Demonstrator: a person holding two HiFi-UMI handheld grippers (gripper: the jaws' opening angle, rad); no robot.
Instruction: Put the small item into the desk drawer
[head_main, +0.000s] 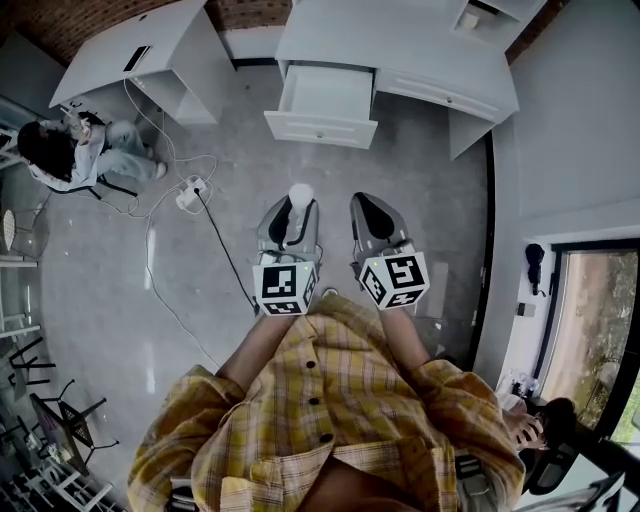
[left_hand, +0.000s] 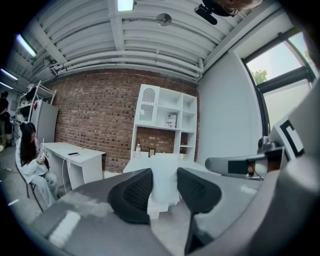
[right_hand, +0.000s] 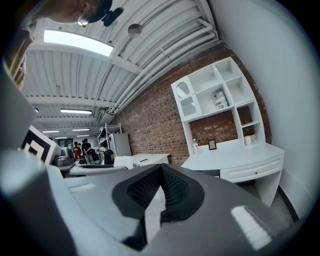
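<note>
My left gripper (head_main: 291, 226) is shut on a small white item (head_main: 299, 194) that pokes out past its tips. In the left gripper view the white item (left_hand: 164, 184) is squeezed between the two black pads (left_hand: 133, 194). My right gripper (head_main: 369, 216) hangs beside it, shut with nothing in it; its black pads (right_hand: 167, 191) meet in the right gripper view. Ahead stands the white desk (head_main: 420, 55) with its drawer (head_main: 322, 105) pulled open. Both grippers are well short of the drawer, above the grey floor.
A second white desk (head_main: 140, 60) stands at the far left, with a seated person (head_main: 70, 150) beside it. A power strip (head_main: 190, 192) and cables (head_main: 215, 240) lie on the floor to my left. A white shelf unit (left_hand: 165, 122) rises behind the desk. Dark chairs (head_main: 50, 420) sit at the near left.
</note>
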